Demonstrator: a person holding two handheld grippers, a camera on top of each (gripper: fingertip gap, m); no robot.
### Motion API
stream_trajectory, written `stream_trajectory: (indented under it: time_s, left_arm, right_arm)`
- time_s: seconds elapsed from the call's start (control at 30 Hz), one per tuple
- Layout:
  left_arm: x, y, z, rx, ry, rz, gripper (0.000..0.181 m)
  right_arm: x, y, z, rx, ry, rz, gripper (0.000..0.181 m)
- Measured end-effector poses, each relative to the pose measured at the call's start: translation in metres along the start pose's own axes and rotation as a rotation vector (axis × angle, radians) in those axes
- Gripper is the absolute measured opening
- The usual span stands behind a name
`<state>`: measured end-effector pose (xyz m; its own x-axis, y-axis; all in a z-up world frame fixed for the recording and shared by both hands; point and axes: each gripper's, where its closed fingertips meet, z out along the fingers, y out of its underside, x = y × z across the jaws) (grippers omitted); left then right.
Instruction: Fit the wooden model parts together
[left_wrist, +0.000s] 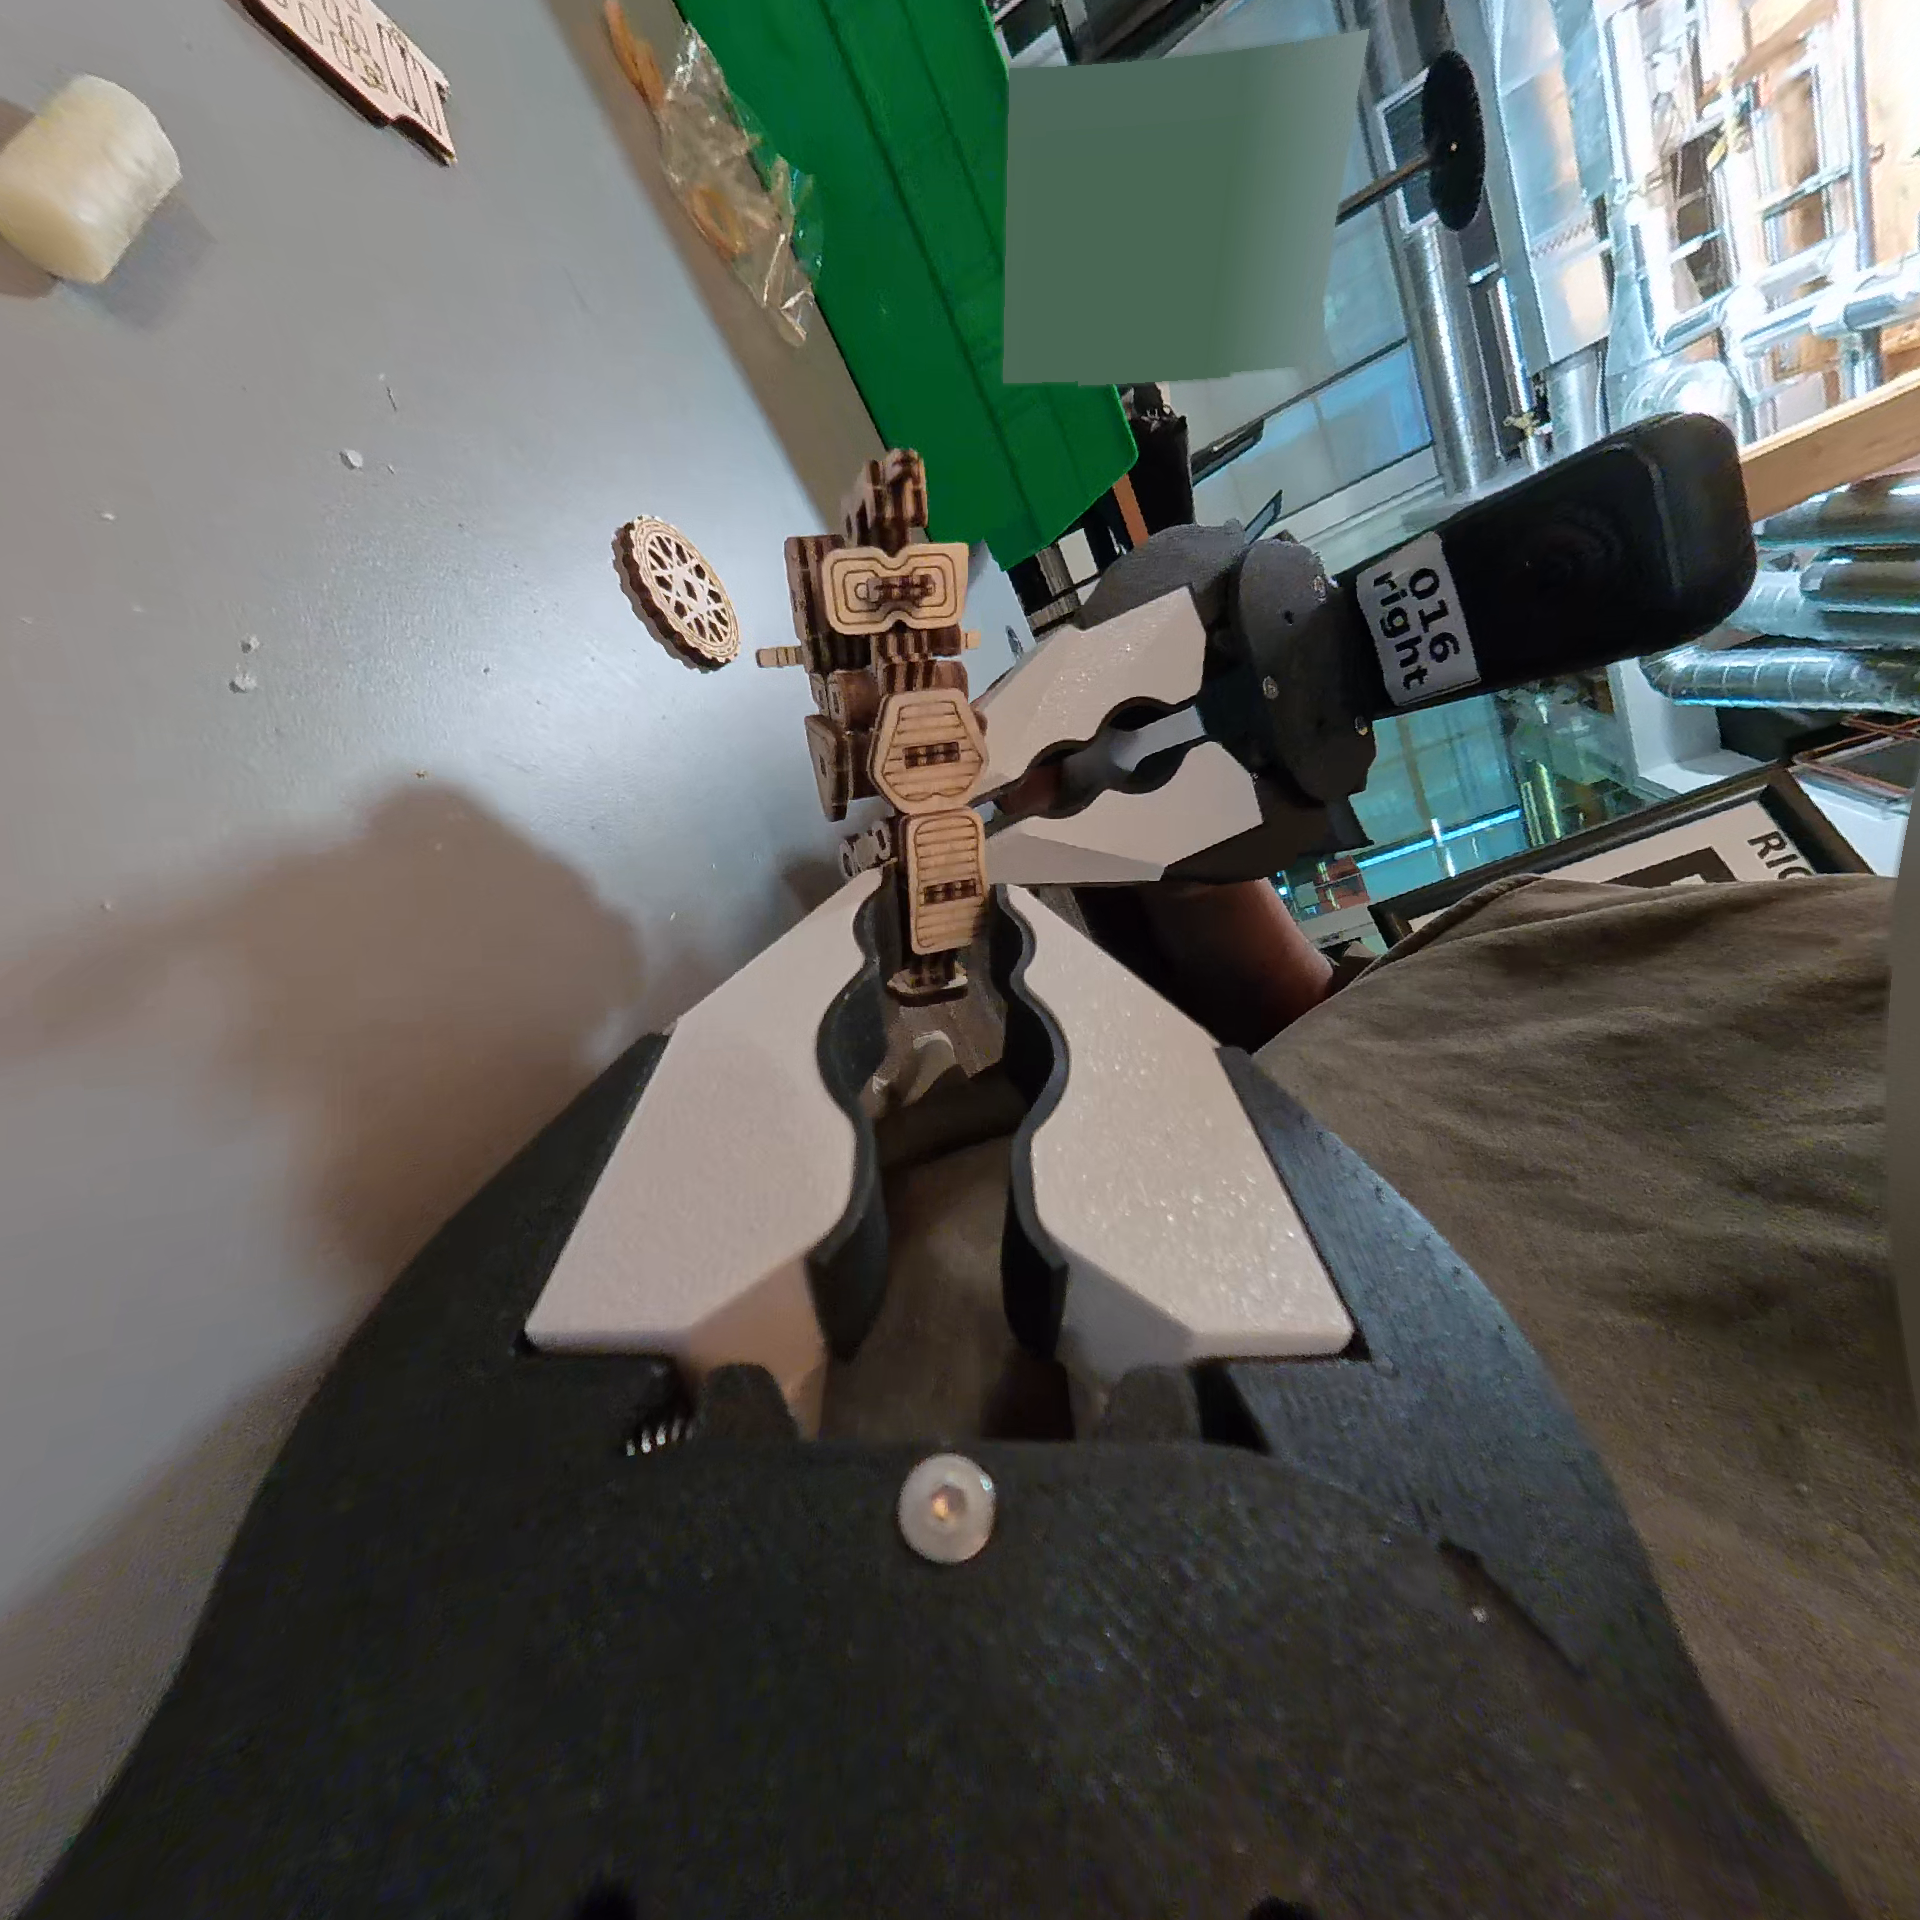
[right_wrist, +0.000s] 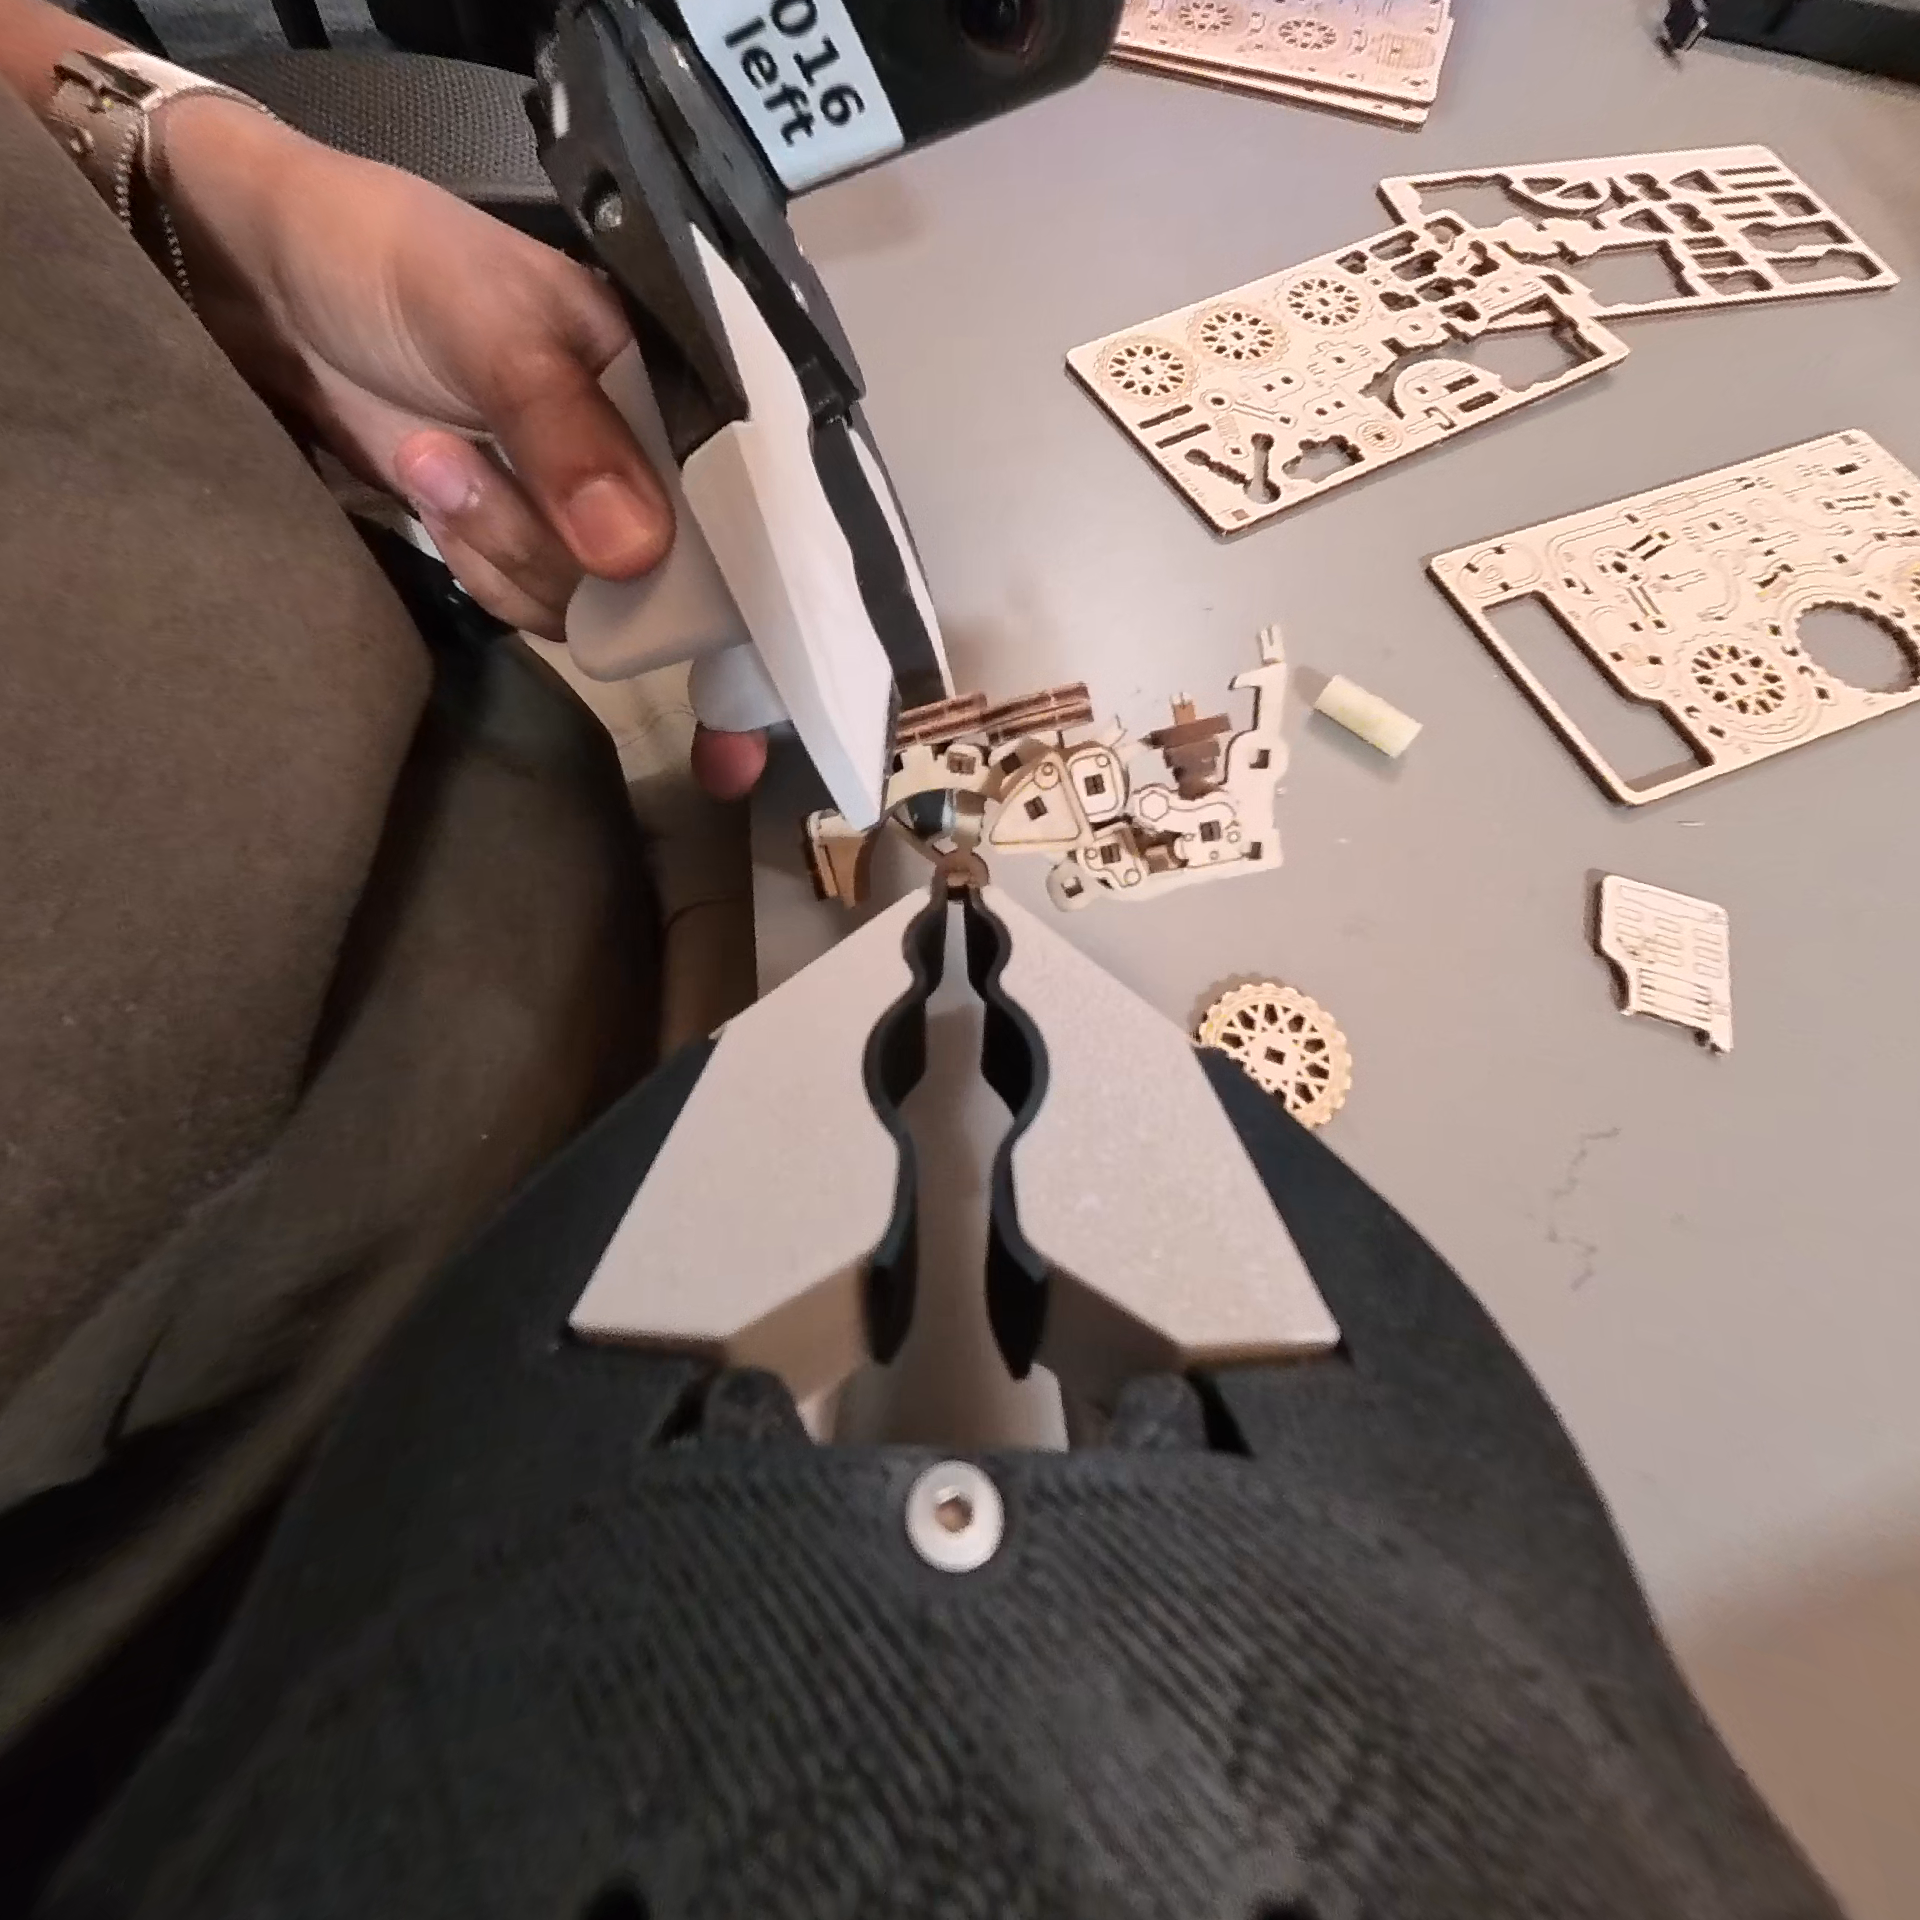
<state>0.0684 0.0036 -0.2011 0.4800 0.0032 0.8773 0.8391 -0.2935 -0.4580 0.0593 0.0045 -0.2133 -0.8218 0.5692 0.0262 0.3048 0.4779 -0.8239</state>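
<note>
The partly built wooden model (left_wrist: 914, 727) is held off the grey table (left_wrist: 364, 675). My left gripper (left_wrist: 935, 925) is shut on its near end. In the right wrist view the model (right_wrist: 1101, 821) sticks out sideways from the left gripper (right_wrist: 894, 779), which a hand holds. My right gripper (right_wrist: 951, 899) is shut on a small wooden part (right_wrist: 951, 871), whose tip touches the model's near side by a dark round piece. In the left wrist view the right gripper (left_wrist: 987, 800) comes in from the right against the model's middle.
A loose wooden wheel (right_wrist: 1273, 1044) and a small flat piece (right_wrist: 1668, 956) lie on the table, with a white cylinder (right_wrist: 1366, 717) and punched wooden sheets (right_wrist: 1340, 374) (right_wrist: 1683, 613) farther off. A green bin (left_wrist: 935, 260) and a plastic bag (left_wrist: 727, 177) sit at the table's far edge. The grippers are tip to tip, or close to it. My right gripper's tips are some 7 centimetres from the loose wooden wheel (right_wrist: 1273, 1044). Look for it in the left wrist view (left_wrist: 689, 586) too.
</note>
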Motion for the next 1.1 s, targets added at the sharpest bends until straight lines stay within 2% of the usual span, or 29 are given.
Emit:
stream_trajectory:
  time_s: [0.2, 0.3, 0.57, 0.67, 0.83, 1.1]
  left_arm:
    - [-0.001, -0.002, -0.001, 0.012, 0.003, -0.023, 0.013]
    - [-0.002, -0.006, -0.003, 0.036, 0.013, -0.049, 0.013]
    - [0.000, -0.015, -0.008, 0.091, 0.062, -0.103, 0.013]
    - [0.008, -0.023, -0.011, 0.150, 0.138, -0.117, 0.014]
    - [0.024, -0.036, -0.022, 0.235, 0.250, -0.082, 0.013]
    - [0.045, -0.037, -0.025, 0.238, 0.301, 0.089, 0.013]
  right_arm:
    - [0.002, 0.000, 0.000, -0.001, 0.011, 0.005, 0.001]
    - [0.005, 0.001, 0.000, -0.013, 0.023, 0.015, 0.012]
    - [0.009, -0.006, -0.005, 0.043, 0.014, 0.087, 0.011]
    - [0.013, -0.013, -0.009, 0.108, -0.005, 0.177, 0.011]
    - [0.015, -0.037, -0.023, 0.289, -0.119, 0.363, 0.013]
    - [0.010, -0.056, -0.028, 0.461, -0.319, 0.641, 0.024]
